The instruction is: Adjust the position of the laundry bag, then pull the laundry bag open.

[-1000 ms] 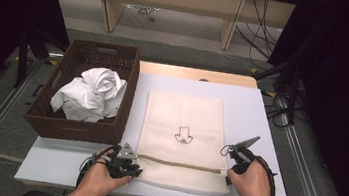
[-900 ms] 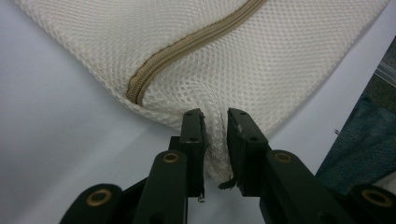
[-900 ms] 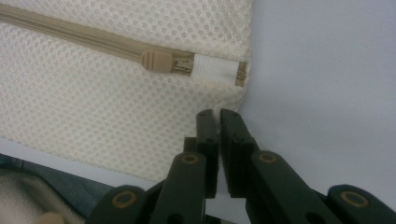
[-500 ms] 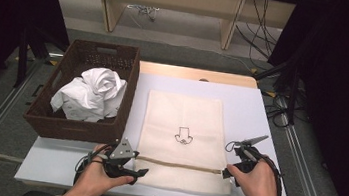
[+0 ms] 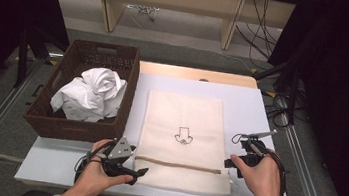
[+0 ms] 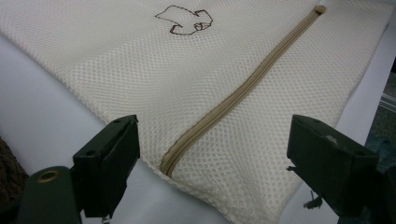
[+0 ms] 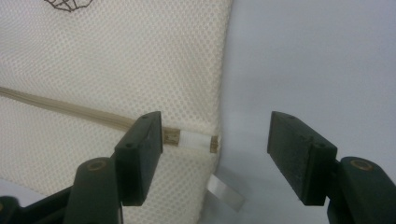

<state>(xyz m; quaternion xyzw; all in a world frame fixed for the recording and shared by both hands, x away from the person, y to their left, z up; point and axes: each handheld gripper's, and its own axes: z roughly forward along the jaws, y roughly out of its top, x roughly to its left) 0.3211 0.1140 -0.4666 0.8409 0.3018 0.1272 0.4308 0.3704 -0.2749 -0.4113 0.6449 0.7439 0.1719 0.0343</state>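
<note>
A cream mesh bag lies flat on the white table, with a small dark outline drawing on it and a tan zipper across its near end. My left gripper sits at the zipper's left end. In the left gripper view its jaws have just been opening and stand wide; the zipper and the bag's corner lie between them, untouched. My right gripper is at the zipper's right end. It has just been opening too, and the zipper's white end piece lies between its jaws, free of the pads.
A dark wicker basket holding crumpled white cloth stands at the table's left, close to my left hand. A grey tab pokes out under the bag's right corner. Bare table lies right of the bag.
Both grippers have gone from shut at the zipper's two ends to wide open. The hands have hardly shifted, and the bag lies as before.
</note>
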